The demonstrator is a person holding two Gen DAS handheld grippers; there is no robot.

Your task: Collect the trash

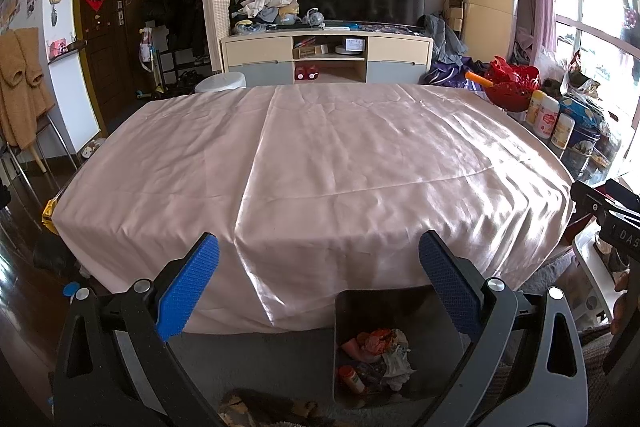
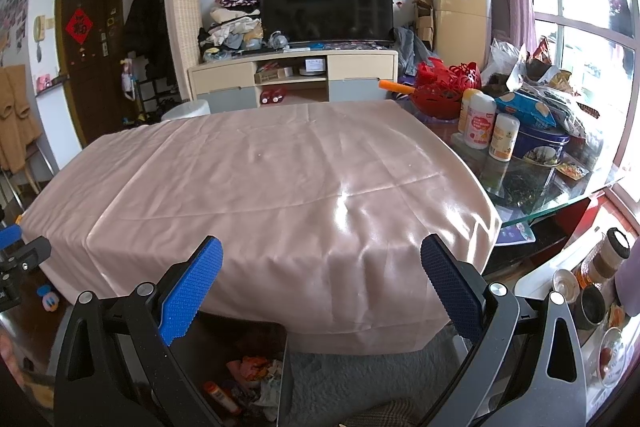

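The left tongs (image 1: 319,255) hang before the near edge of the surface (image 1: 320,155), their blue pads (image 1: 188,291) spread wide with nothing between them; the pink cloth (image 1: 360,187) covers the surface from its left edge almost to the right edge and drapes over the near edge; on the floor below that near edge, toward its right half in the left wrist view, stands a grey bin (image 1: 380,351); inside it lies the trash (image 1: 380,355), crumpled wrappers in orange and white with a small orange bottle (image 1: 352,379) at the bin's left side; the black body of the other tool shows at the right border of that view.

In the right wrist view the same bin (image 2: 286,379) sits on the floor at the lower left, under the near edge of the surface, and its trash (image 2: 256,375) is partly hidden by the left finger; the right tongs (image 2: 321,257) are likewise fully parted and hold nothing, the pads (image 2: 192,291) framing the draped cloth (image 2: 280,179); past the cloth's right edge the bare glass of the surface carries white bottles (image 2: 480,121), a blue tin (image 2: 540,143) and a red basket (image 2: 444,87) toward the far right corner; a grey rug (image 2: 360,379) lies on the floor under the near edge.
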